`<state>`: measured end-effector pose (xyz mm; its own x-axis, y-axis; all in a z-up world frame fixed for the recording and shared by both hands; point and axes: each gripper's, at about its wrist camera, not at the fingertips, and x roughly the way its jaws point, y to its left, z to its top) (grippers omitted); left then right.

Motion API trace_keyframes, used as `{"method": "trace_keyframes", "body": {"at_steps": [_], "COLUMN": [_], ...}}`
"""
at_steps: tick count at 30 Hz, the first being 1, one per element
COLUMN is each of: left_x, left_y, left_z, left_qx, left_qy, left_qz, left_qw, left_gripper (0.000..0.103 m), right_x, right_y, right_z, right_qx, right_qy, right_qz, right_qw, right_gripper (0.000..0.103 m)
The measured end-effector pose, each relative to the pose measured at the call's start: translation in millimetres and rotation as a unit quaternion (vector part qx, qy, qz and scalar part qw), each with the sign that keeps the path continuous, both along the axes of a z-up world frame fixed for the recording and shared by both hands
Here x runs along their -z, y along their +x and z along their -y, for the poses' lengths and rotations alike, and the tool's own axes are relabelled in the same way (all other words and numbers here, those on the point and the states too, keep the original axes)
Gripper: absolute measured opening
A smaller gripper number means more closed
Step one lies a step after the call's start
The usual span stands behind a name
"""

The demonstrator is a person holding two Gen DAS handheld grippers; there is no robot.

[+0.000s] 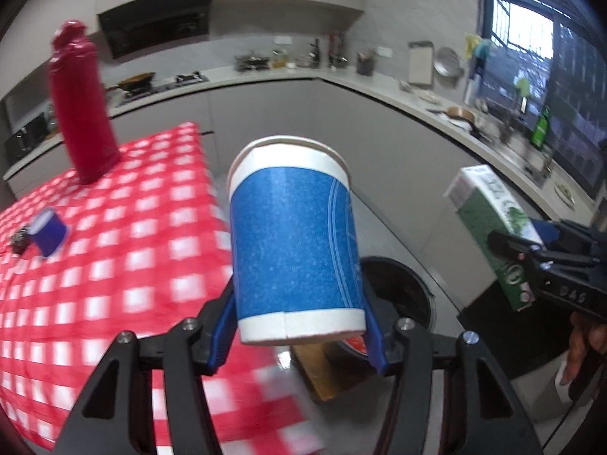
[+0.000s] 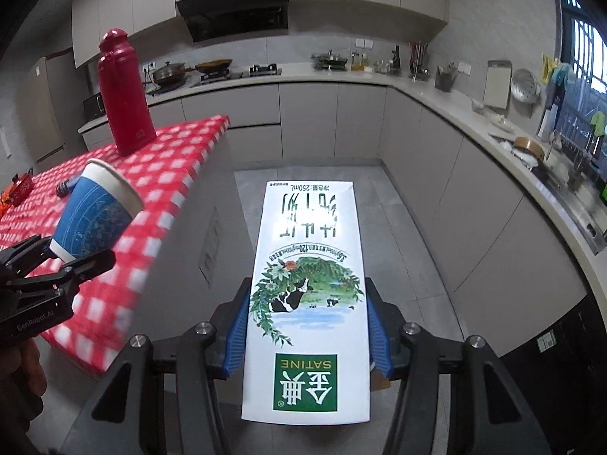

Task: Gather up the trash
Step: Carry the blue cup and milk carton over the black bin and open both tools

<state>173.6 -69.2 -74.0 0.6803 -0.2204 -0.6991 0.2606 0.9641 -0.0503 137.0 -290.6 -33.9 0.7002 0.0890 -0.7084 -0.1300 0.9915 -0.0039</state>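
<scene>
Your left tongs (image 1: 299,337) are clenched on the base of a paper cup (image 1: 292,242), mouth pointing away and tilted, so it travels without crushing the rim. Your right tongs (image 2: 307,333) grip a milk carton (image 2: 309,295) across its narrow sides, print upside down. Both pieces of trash are off the bench (image 1: 114,250) and in the air; a black bin (image 1: 398,295) sits on the floor just past the cup, likely where they belong. On the checked cloth, a red flask (image 1: 81,106) and a small blue roll (image 1: 49,231) stand apart.
</scene>
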Motion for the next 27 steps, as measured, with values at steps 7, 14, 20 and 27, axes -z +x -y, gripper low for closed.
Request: {"method": "trace_keyframes", "body": {"at_steps": [7,14,20,27], "left_x": [38,75,109,146], "left_y": [7,18,37,59], "left_z": [60,88,102,117], "left_qx": [0.036,0.042,0.049,0.048], "left_qy": [0.011,0.016,0.011,0.007], "left_qz": [-0.037,-0.079,-0.116,-0.156], "left_qw": [0.9986,0.9959,0.9920,0.9866], "left_gripper": [0.058,0.058,0.058,0.058], "right_x": [49,88,114,159], "right_y": [10,30,46,72], "right_z": [37,62,70,66], "right_qx": [-0.022,-0.048,-0.072,-0.107], "right_qy": [-0.012,-0.017,-0.022,-0.035], "right_qz": [-0.036,-0.060,-0.069,-0.098], "right_qw": [0.999,0.997,0.995,0.989], "right_gripper": [0.056,0.056,0.056,0.056]}}
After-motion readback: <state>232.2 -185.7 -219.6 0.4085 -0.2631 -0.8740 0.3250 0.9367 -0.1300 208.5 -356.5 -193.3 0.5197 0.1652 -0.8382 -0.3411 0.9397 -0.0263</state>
